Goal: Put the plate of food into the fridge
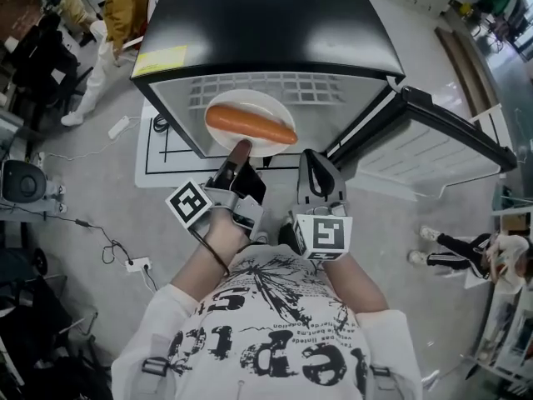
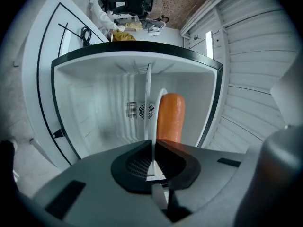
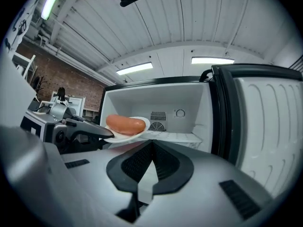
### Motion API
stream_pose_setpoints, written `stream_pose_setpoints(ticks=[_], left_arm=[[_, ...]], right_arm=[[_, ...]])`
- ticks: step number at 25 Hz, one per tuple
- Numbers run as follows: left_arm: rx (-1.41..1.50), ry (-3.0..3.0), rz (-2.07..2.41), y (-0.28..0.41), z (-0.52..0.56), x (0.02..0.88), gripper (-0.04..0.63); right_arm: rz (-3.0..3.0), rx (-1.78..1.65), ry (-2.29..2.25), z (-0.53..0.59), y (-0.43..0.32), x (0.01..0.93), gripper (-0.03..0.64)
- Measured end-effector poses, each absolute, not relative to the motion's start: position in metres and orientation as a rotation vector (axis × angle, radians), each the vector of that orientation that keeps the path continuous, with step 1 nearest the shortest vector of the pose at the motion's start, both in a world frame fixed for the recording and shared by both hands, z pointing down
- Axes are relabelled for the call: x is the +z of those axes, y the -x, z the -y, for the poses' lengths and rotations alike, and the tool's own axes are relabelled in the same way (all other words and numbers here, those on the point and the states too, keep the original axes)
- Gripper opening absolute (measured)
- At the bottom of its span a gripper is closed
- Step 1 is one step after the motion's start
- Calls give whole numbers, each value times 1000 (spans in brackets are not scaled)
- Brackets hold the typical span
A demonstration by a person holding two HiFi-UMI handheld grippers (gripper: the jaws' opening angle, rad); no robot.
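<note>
A white plate (image 1: 250, 102) carrying an orange sausage (image 1: 250, 125) hangs level at the mouth of the small black-topped fridge (image 1: 266, 23). My left gripper (image 1: 240, 150) is shut on the plate's near rim. Seen from that gripper, the plate (image 2: 149, 93) is a thin edge between the shut jaws (image 2: 152, 148), with the sausage (image 2: 170, 117) to its right. My right gripper (image 1: 312, 161) is beside it, shut and empty. In the right gripper view, the plate (image 3: 124, 136) and sausage (image 3: 125, 124) sit just before the shelf (image 3: 175, 136), beyond my right gripper (image 3: 151, 145).
The fridge door (image 1: 450, 132) stands wide open to the right. A white mat with black lines (image 1: 158, 157) lies under the fridge. A power strip and cables (image 1: 133, 265) trail on the floor at left. A person in a yellow top (image 1: 125, 7) stands far left, and another person's feet (image 1: 450, 248) are at right.
</note>
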State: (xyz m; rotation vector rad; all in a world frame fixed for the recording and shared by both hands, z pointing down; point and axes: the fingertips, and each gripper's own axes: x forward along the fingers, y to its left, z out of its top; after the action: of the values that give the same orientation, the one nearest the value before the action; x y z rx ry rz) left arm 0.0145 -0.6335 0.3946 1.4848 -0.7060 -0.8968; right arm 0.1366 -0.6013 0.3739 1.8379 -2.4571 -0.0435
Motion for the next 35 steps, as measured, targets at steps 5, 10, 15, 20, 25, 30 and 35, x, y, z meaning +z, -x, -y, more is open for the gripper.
stream_pose_setpoints(ticks=[5, 10, 15, 20, 25, 30, 35], left_arm=[[-930, -1457, 785, -16, 652, 393, 23], [-962, -1412, 846, -17, 679, 390, 23], [-957, -1398, 908, -23, 697, 389, 23], [-962, -1389, 947, -23, 708, 390, 23], [-966, -1366, 971, -23, 713, 389, 28], [-955, -1366, 984, -26, 715, 384, 40], [-920, -1428, 985, -28, 715, 378, 54]], right_arm=[[2524, -48, -1743, 624, -137, 373, 0], [2598, -49, -1672, 641, -138, 371, 0], [2625, -76, -1610, 659, -144, 371, 0], [2653, -39, -1598, 674, -149, 373, 0], [2687, 9, -1548, 680, -140, 380, 0], [2731, 78, -1505, 686, -134, 391, 0], [2730, 83, -1481, 685, -129, 394, 0]])
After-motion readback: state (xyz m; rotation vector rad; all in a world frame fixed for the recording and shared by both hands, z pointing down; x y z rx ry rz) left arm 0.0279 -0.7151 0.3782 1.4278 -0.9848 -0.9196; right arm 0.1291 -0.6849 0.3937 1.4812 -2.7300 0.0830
